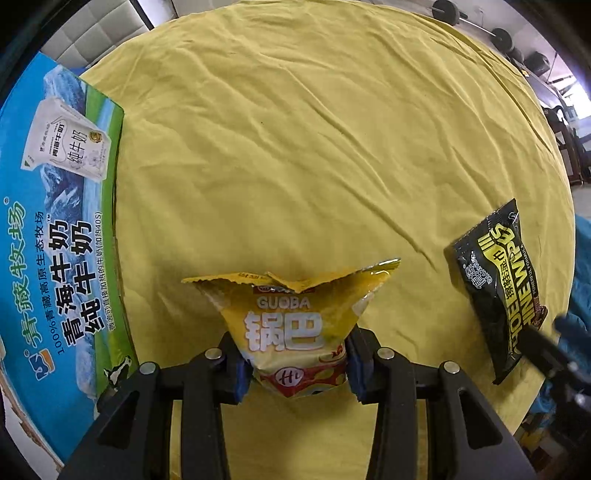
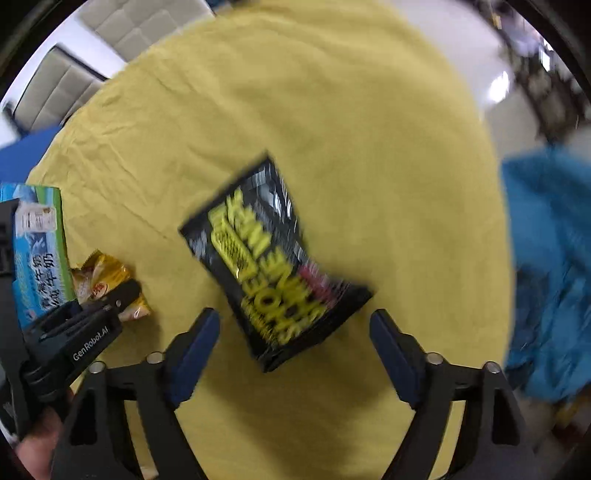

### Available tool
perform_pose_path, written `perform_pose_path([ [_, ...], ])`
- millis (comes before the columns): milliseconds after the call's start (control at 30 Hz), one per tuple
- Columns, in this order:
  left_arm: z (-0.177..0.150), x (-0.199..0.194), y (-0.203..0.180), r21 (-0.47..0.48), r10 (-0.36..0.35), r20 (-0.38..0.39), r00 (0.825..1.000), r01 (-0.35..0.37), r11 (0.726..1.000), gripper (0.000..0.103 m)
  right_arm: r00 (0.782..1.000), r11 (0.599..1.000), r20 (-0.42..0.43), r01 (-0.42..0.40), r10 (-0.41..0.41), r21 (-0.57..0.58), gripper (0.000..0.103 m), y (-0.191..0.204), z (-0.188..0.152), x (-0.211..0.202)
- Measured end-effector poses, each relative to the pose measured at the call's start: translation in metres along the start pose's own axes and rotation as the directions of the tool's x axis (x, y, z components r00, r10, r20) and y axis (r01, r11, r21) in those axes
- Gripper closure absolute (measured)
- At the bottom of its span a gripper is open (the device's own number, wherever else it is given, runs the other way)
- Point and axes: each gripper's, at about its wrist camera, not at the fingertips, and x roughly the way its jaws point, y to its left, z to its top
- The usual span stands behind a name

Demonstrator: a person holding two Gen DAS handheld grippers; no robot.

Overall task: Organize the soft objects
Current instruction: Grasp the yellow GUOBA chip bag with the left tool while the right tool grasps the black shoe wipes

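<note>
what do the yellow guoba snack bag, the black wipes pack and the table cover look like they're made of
Guoba snack bag: thin glossy plastic film, probably foil-lined; it crumples and glints, with a serrated top edge.
Black shoe wipes pack: glossy soft plastic film, with shiny highlights.
Yellow tablecloth: matte woven fabric, judging by its soft creases.

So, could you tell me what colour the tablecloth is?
Yellow tablecloth; clearest in the left wrist view.

A wrinkled yellow cloth [image 1: 314,147] filled most of both frames, with a blue milk carton box [image 1: 55,240] at the left edge, pale padded panels [image 1: 99,33] at upper left, and barbell weights [image 1: 476,26] at upper right.
</note>
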Motion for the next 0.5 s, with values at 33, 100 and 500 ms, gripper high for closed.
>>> perform_pose_path([
  [33,0.001,0.001,-0.002,0.001,0.0,-0.001,1.0,0.0,1.0,0.065,0.999,0.998,0.045,0.023,-0.021,-0.05,0.017,0.004,0.002,-0.007],
  [100,0.001,0.005,-0.003,0.003,0.0,-0.005,1.0,0.0,1.0,0.065,0.995,0.989,0.071,0.082,-0.073,-0.122,0.017,0.015,0.006,-0.011],
  [500,0.016,0.025,-0.003,0.032,-0.001,-0.018,1.0,0.002,0.999,0.065,0.991,0.992,-0.085,0.094,-0.101,-0.088,0.042,0.046,0.017,0.037],
])
